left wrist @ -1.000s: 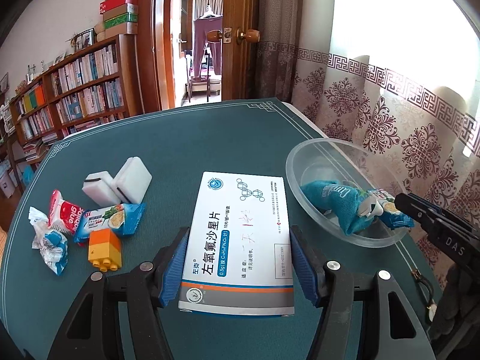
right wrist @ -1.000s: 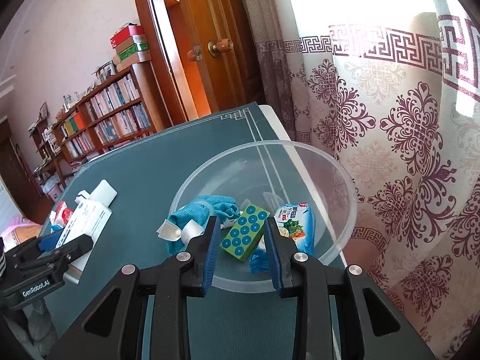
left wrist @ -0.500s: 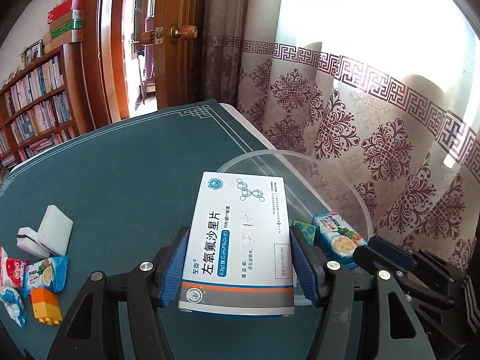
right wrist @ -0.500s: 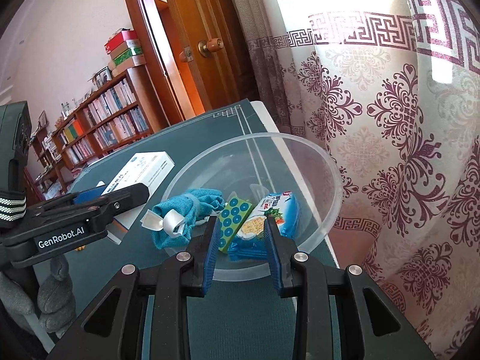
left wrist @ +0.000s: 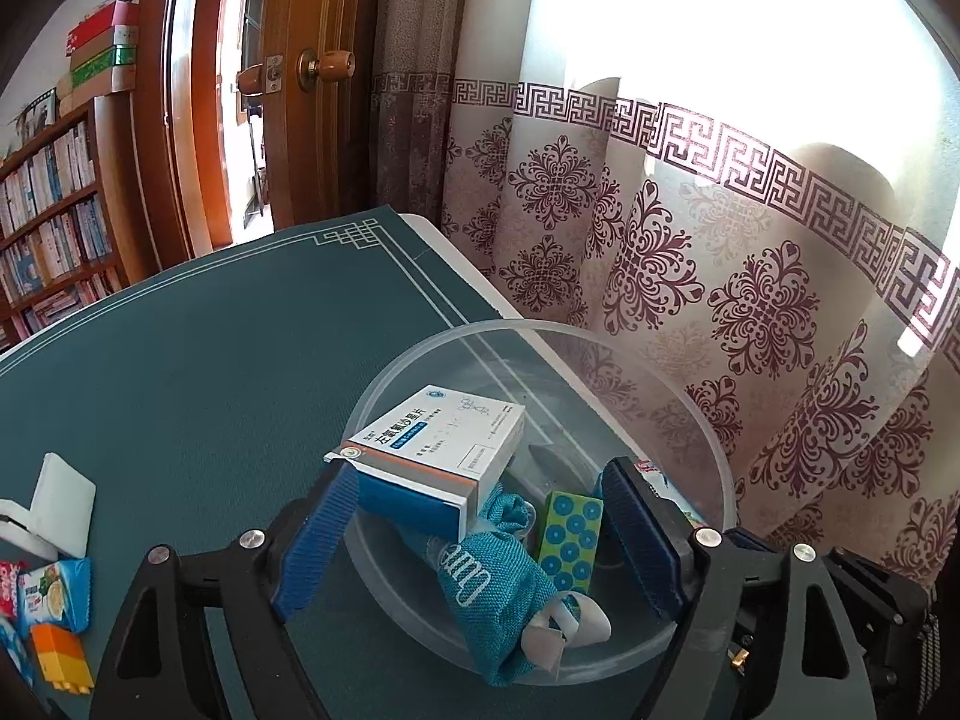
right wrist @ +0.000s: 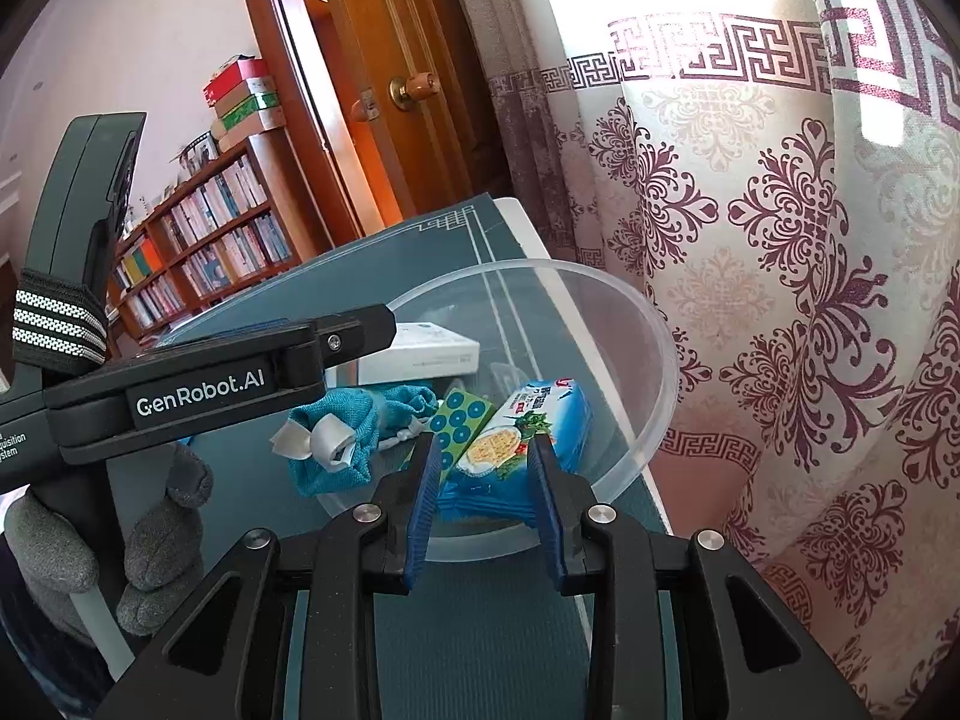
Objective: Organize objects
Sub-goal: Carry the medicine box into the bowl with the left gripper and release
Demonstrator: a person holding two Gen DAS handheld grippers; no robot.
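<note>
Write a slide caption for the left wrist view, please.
Open left gripper above the clear bowl, medicine box resting inside.

In the left wrist view, the snack packets [left wrist: 51, 594], the orange brick [left wrist: 60, 657] and the white sponge blocks [left wrist: 57, 507] run off the left edge. The medicine box [left wrist: 441, 450] covers part of the teal pouch [left wrist: 498, 588], and its small print is too fine to read. In the right wrist view, the left gripper's body hides most of that box [right wrist: 420, 354], and the cracker packet [right wrist: 516, 438] sits partly behind the blue fingers [right wrist: 420, 498]. The book spines on the bookshelf [right wrist: 204, 240] are illegible.
</note>
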